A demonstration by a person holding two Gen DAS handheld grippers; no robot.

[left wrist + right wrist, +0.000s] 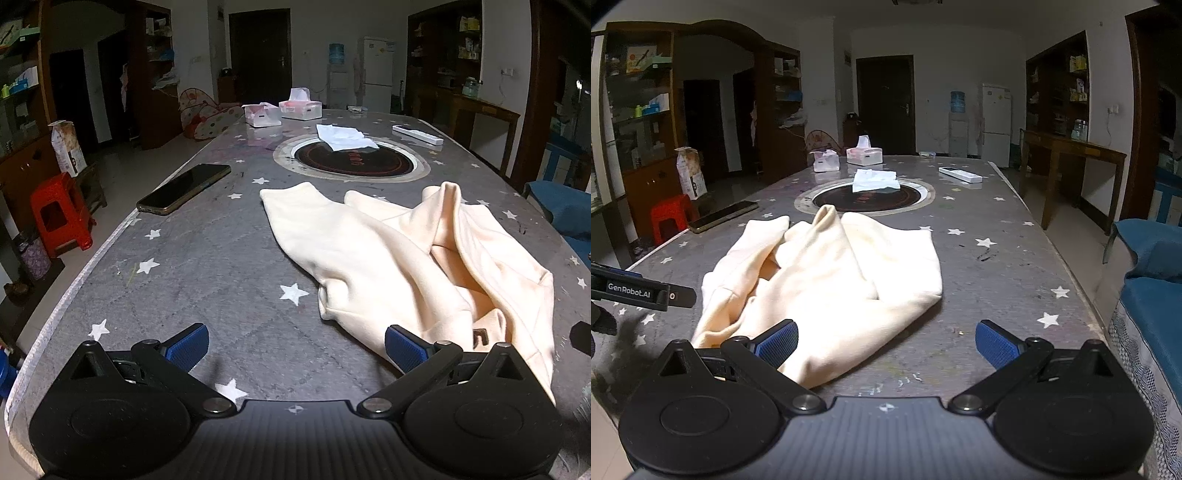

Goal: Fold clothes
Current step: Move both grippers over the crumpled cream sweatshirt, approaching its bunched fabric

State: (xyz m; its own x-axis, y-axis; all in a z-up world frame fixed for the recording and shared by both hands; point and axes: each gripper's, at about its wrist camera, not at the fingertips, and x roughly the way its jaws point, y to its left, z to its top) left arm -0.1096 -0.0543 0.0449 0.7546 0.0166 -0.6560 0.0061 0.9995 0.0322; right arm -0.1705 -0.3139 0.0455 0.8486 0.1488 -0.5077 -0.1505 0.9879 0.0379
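Observation:
A cream garment (417, 258) lies crumpled on the grey star-patterned table (207, 258), with a raised fold in its middle. In the right wrist view the garment (831, 280) spreads ahead and to the left. My left gripper (295, 349) is open and empty, just above the table, with the garment's near hem by its right finger (404, 349). My right gripper (886, 347) is open and empty, its left finger (777, 343) over the garment's near edge. The left gripper's body shows at the left edge of the right wrist view (639, 291).
A phone (184, 188) lies at the table's left edge. A round black hotplate (351, 160) with a white cloth (345, 136) sits mid-table. Two tissue boxes (299, 107) and a white remote (417, 134) lie further back. A red stool (59, 214) stands left, a blue seat (1148, 295) right.

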